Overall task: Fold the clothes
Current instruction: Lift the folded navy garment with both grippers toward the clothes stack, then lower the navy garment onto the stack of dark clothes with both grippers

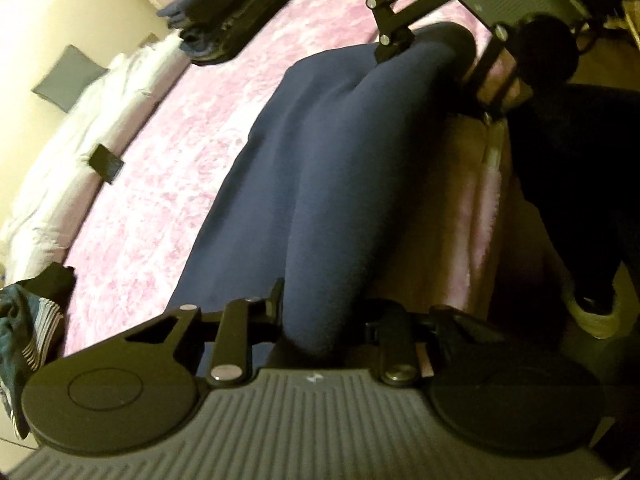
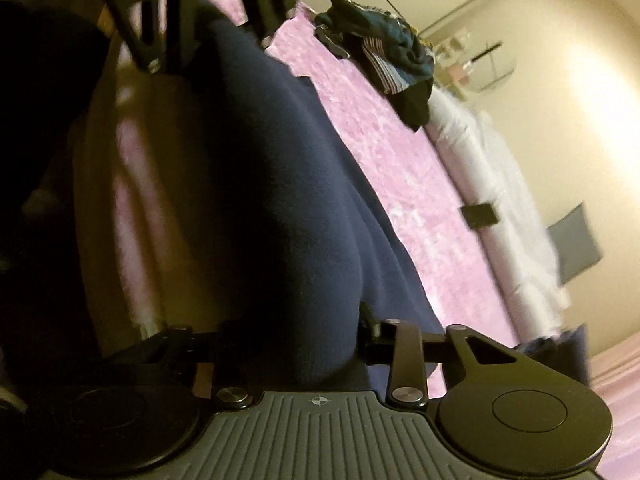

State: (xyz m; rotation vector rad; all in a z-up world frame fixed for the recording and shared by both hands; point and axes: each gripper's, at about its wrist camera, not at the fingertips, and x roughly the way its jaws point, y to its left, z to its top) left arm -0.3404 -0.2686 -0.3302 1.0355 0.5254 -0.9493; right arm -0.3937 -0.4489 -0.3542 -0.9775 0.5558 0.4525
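Observation:
A navy blue garment [image 1: 320, 168] hangs stretched between my two grippers, partly resting on the pink fuzzy bedspread [image 1: 168, 168] near the bed's edge. In the left wrist view my left gripper [image 1: 324, 320] is shut on one end of the cloth. At the far end my right gripper [image 1: 444, 68] pinches the other end. From the right wrist view the same navy garment [image 2: 288, 200] runs up from my right gripper [image 2: 320, 352], shut on it, to the left gripper [image 2: 208, 40] at the top. The pinched edges are hidden by bunched cloth.
A stack of folded dark clothes [image 1: 232, 12] sits at the far side of the bed. A loose pile of striped and dark clothes [image 2: 384, 48] lies at the other end. White bedding [image 1: 80, 120], a small dark flat object [image 1: 106, 162] and a person's dark leg [image 1: 568, 180] border the space.

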